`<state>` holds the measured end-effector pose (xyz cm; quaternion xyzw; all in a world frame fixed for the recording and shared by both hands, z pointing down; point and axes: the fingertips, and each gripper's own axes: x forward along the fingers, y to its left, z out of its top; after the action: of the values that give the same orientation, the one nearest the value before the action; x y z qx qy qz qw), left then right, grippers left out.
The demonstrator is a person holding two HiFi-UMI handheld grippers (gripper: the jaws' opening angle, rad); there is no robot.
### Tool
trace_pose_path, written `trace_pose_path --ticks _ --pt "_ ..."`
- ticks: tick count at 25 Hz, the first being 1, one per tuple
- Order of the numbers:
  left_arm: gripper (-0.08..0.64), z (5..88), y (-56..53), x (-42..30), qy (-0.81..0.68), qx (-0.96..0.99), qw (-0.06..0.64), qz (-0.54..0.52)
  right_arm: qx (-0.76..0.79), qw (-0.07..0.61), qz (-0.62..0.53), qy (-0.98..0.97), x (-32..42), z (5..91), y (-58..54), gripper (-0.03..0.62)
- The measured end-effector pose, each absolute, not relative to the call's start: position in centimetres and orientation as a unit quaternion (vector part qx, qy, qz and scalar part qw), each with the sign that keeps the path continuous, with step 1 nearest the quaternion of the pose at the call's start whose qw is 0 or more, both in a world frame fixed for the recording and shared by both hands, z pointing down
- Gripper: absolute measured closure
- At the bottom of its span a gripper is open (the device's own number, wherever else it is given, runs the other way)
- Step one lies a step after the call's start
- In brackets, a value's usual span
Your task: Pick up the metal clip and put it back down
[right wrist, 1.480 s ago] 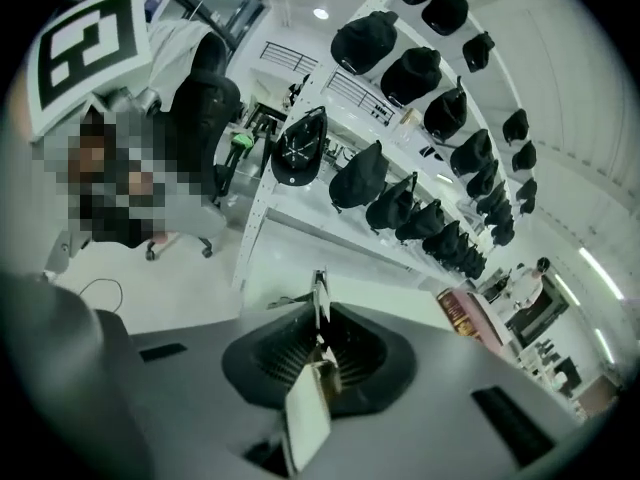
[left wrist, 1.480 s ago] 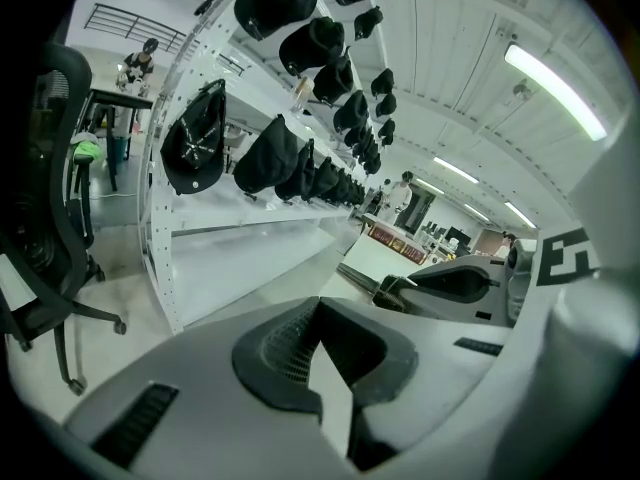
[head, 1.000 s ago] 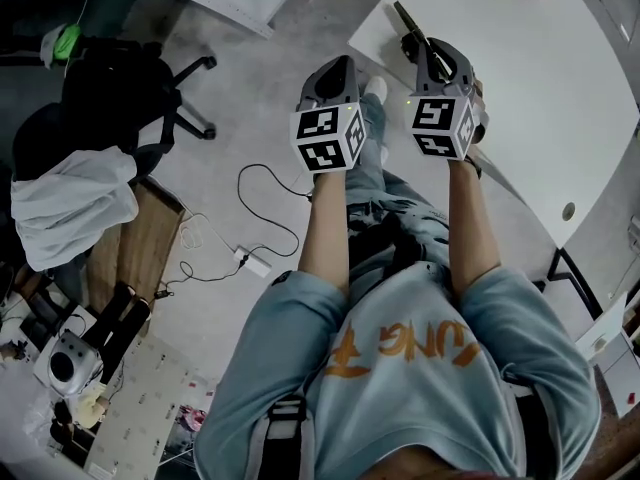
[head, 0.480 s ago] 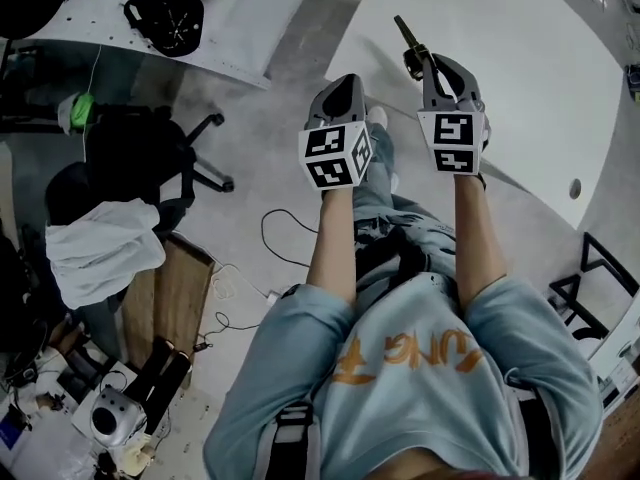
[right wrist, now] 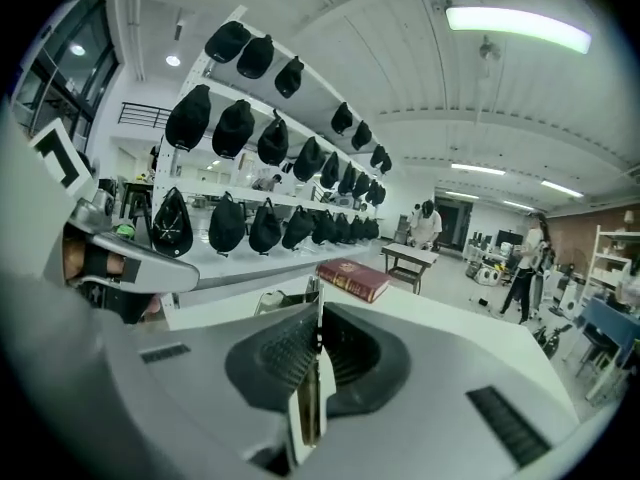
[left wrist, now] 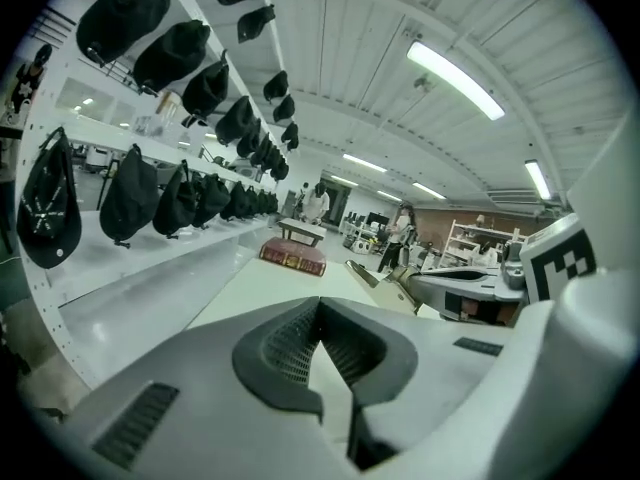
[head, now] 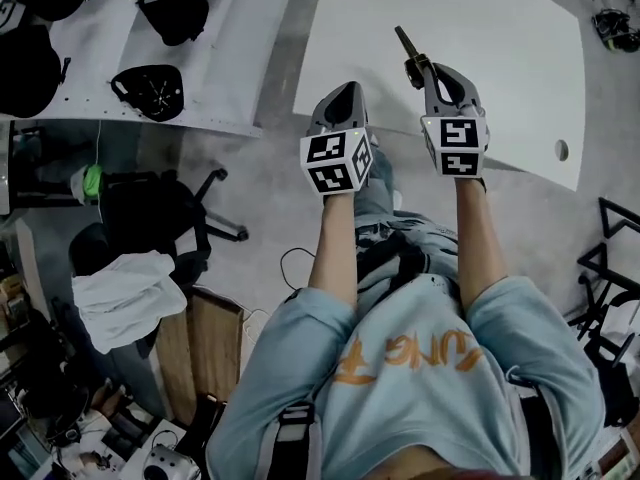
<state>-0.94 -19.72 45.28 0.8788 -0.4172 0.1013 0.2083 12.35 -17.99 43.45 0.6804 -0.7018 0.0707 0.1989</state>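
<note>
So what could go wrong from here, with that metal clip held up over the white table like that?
1. The right gripper pinches the thin metal clip edge-on between its fingers, and much of it sticks out ahead, so it may twist or slip.
2. The clip is in the air above the table, not far from the near edge. If dropped, it might bounce to the floor.

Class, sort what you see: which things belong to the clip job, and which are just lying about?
Job: clip, held in the shut right gripper; white table to set it on.
Lying about: red book, hanging caps, chair, white cloth; left gripper, shut and empty.
</note>
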Motion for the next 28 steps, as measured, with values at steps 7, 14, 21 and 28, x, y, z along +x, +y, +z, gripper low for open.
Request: trace_pose_path --ticks 7,14,21,28 --pt "0.538 42.3 -18.5 5.4 -0.357 0.911 0.178 0.101 0.727 0.170 0.074 -0.661 18.7 41.1 -14.7 0.561" --pt "0.538 39.3 -16.9 11.2 -0.301 0.937 0.148 0.094 0.767 0.148 0.067 -0.621 24.2 38.6 -11.5 0.561" --pt "0.538 37.3 -15.3 15.2 -0.262 0.952 0.128 0.088 0.793 0.137 0.059 -0.591 28.1 37.0 -9.0 0.561" --pt "0.538 36.6 -15.5 17.9 -0.237 0.960 0.118 0.092 0.809 0.126 0.060 -0.572 30.9 36.6 -8.5 0.561"
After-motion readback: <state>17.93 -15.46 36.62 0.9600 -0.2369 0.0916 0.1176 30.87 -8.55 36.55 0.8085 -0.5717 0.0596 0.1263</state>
